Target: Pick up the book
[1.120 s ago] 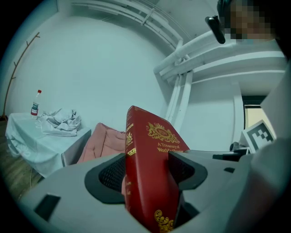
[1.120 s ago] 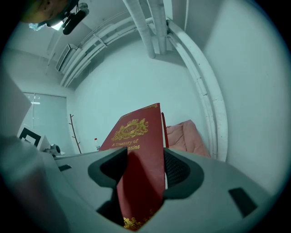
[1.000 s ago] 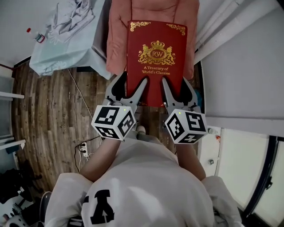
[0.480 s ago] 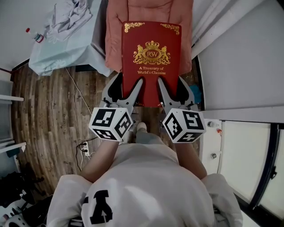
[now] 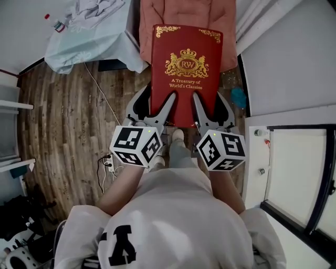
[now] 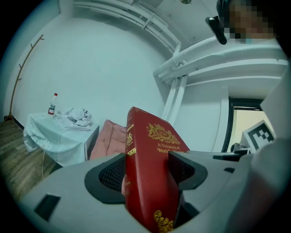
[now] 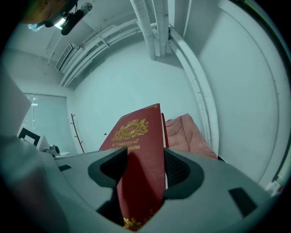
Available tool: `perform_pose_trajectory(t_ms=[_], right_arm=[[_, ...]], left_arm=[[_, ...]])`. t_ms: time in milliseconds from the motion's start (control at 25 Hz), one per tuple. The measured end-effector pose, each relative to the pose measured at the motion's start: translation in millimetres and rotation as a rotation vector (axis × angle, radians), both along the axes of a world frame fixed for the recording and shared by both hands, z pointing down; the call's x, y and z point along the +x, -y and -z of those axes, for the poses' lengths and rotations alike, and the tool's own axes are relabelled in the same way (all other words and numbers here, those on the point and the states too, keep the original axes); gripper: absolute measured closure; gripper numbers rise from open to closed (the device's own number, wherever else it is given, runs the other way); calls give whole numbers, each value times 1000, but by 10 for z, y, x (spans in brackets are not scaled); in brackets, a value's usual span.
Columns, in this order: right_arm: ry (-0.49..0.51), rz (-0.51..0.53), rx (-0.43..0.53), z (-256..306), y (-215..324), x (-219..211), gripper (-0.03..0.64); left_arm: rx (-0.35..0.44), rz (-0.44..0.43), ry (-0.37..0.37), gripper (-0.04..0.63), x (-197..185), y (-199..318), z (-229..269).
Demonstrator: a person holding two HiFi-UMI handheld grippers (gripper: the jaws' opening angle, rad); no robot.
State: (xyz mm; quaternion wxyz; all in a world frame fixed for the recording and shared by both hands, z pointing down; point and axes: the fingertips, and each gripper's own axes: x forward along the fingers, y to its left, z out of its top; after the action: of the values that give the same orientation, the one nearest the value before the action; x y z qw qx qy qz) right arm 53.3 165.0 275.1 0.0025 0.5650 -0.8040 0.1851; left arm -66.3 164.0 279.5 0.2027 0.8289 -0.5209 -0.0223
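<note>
A red hardback book [image 5: 186, 71] with a gold crest and gold corner ornaments is held up in the air in front of me, cover towards the head camera. My left gripper [image 5: 156, 106] is shut on its near left edge. My right gripper [image 5: 209, 106] is shut on its near right edge. In the left gripper view the book [image 6: 148, 170] stands clamped between the dark pads, spine facing the camera. In the right gripper view the book [image 7: 138, 170] rises between the jaws with its cover showing.
Behind the book is a pink padded chair or cushion [image 5: 186, 14]. A table with a pale green cloth [image 5: 89, 37], crumpled fabric and a small bottle stands at upper left. Wooden floor [image 5: 63, 121] lies below, with a cable and power strip [image 5: 109, 167]. White wall and window [image 5: 294, 168] at right.
The book and both grippers have stayed together in the same hold. The view has shifted: the floor and table slid up and left, and the book sits slightly to the right.
</note>
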Motion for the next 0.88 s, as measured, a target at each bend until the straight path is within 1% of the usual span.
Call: perform_pose_trajectory(t_ms=[160, 360, 480, 640, 880], right_arm=[[16, -19, -1, -8, -335, -187, 356], [15, -32, 9, 38, -631, -343, 356], [18, -35, 29, 91, -799, -322, 356], [19, -30, 60, 174, -1022, -183, 356], [3, -36, 70, 235, -1036, -172, 356]], left_arm=[[8, -14, 14, 313, -189, -317, 15], [22, -28, 8, 313, -344, -596, 56], [43, -31, 7, 313, -324, -759, 112], [78, -26, 14, 313, -184, -984, 201], [82, -18, 2, 313, -173, -1001, 243]])
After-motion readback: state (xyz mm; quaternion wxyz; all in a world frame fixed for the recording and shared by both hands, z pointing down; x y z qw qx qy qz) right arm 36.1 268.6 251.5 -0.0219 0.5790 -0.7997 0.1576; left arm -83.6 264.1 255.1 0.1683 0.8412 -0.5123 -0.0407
